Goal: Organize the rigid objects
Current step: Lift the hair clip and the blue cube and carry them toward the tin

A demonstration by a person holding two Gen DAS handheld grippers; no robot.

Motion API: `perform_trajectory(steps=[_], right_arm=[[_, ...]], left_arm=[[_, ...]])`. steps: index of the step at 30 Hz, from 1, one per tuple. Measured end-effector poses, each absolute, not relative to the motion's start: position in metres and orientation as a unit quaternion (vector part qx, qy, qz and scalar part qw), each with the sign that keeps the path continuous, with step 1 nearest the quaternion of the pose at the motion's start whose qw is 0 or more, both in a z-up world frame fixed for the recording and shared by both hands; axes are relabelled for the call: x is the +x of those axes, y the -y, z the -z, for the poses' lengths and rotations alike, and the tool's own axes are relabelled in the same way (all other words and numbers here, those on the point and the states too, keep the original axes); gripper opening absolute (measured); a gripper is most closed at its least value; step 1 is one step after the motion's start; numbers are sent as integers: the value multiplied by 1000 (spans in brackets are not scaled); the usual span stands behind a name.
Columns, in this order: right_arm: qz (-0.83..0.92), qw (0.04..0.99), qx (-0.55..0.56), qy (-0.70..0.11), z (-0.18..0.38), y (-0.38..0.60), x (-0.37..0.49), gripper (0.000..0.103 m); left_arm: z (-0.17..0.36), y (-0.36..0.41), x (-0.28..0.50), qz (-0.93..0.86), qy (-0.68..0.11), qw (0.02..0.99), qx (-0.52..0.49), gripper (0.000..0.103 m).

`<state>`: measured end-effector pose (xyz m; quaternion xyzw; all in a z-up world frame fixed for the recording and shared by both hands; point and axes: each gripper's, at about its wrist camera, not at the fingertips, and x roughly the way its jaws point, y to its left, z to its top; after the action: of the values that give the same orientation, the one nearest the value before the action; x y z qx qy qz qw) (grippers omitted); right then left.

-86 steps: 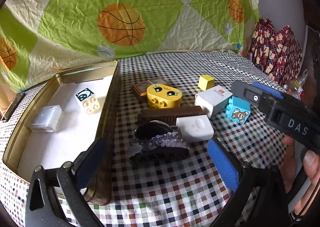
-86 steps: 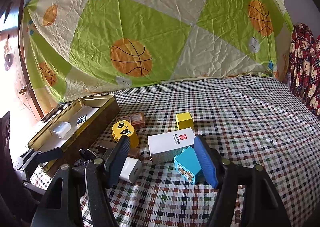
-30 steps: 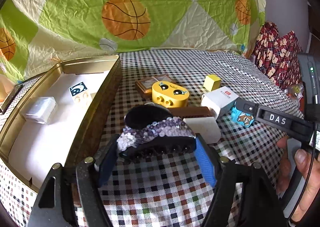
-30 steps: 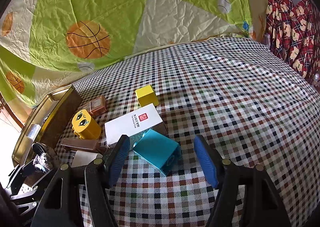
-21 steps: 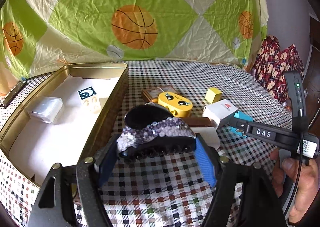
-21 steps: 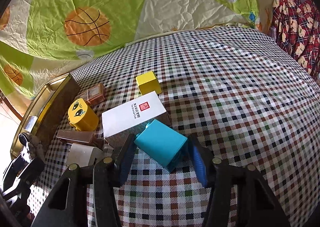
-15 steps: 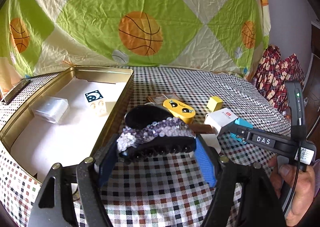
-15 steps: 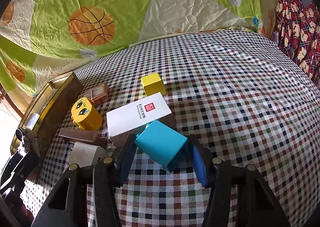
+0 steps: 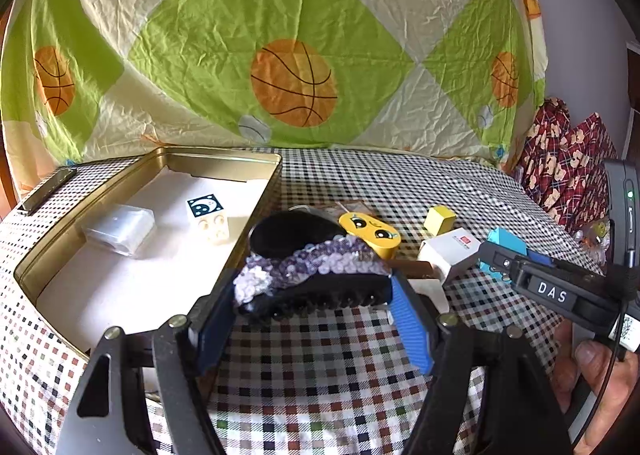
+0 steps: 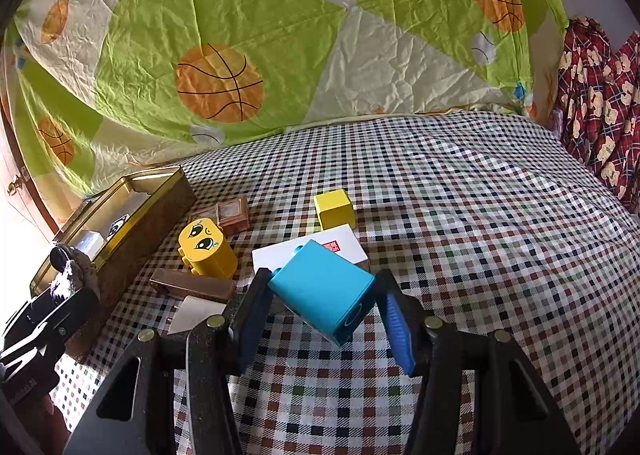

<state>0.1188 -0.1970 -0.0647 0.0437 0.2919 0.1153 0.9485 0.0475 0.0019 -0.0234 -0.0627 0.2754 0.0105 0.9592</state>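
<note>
My left gripper is shut on a black hair clip with purple sequins and holds it above the checked cloth, just right of the gold tin. Inside the tin lie a white brick and a clear plastic box. My right gripper is shut on a blue brick, which hangs tilted above the cloth in front of the white box. The left wrist view also shows the blue brick at the right.
On the cloth lie a yellow face brick, a yellow cube, a brown bar, a white charger and a small brown case. A basketball-print sheet hangs behind. Red plaid fabric lies at the far right.
My left gripper took hold of the hair clip and raised it beside the tin. My right gripper closed on the blue brick and lifted it off the cloth.
</note>
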Motion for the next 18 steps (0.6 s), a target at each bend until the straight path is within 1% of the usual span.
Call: perform_trajectory(steps=[18], right_arm=[[-123, 965, 40, -227, 51, 197, 97, 55]], left_arm=[[15, 13, 36, -15, -241, 970, -24, 73]])
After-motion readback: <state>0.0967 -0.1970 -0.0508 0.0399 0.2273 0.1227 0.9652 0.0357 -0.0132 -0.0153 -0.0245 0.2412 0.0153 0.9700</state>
